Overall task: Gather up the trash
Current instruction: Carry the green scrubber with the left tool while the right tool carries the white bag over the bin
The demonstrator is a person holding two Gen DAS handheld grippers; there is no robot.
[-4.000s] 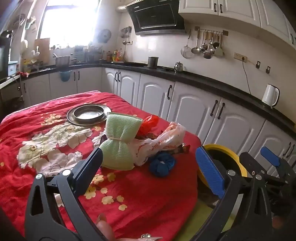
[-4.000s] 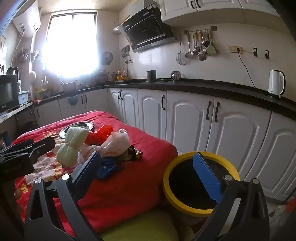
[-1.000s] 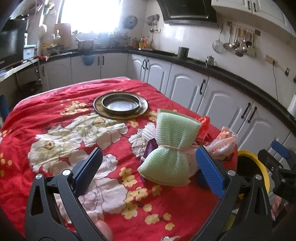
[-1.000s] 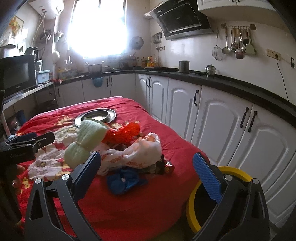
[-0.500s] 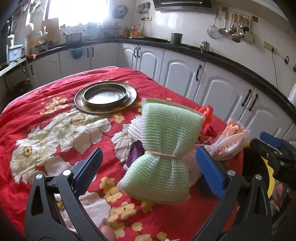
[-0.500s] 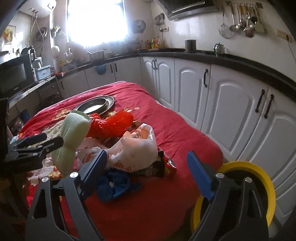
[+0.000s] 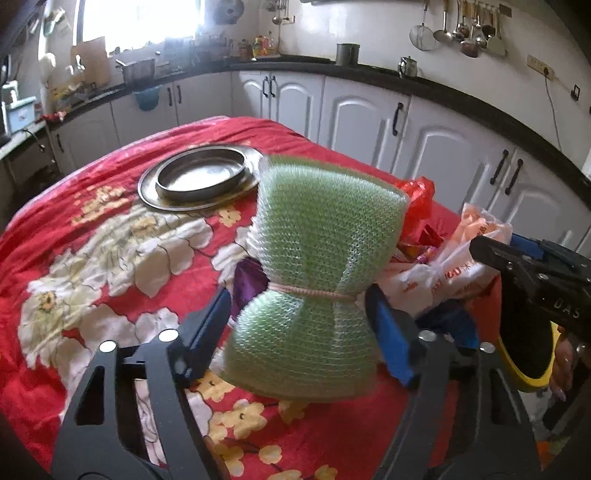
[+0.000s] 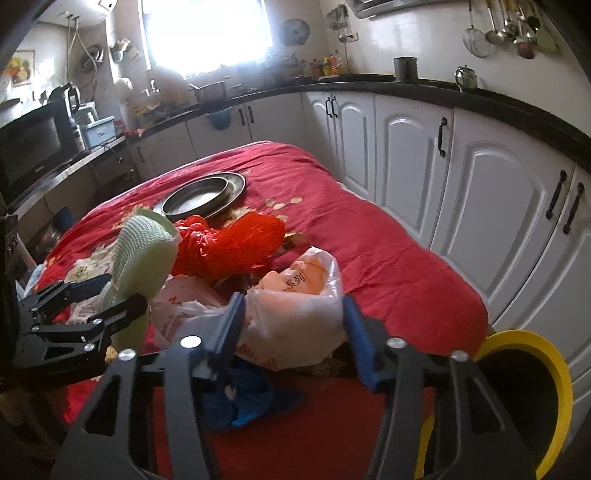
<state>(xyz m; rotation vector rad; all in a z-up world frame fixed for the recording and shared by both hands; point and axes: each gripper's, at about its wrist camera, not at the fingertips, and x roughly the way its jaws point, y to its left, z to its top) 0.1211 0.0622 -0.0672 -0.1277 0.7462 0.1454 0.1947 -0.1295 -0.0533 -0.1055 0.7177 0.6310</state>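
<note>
Presently, left gripper fingers, just closing, are set around the green mesh bundle; right gripper fingers around the white plastic bag. Contact cannot be told. Yellow-rimmed bin sits beside the red-clothed surface.

yellow-rimmed round bin: cut off at frame edge, partly behind gripper frame
crumpled blue wrapper: half hidden under gripper
purple foil scrap: mostly behind green mesh bundle
hanging metal utensils: too small to tell apart
window: blown out
</note>
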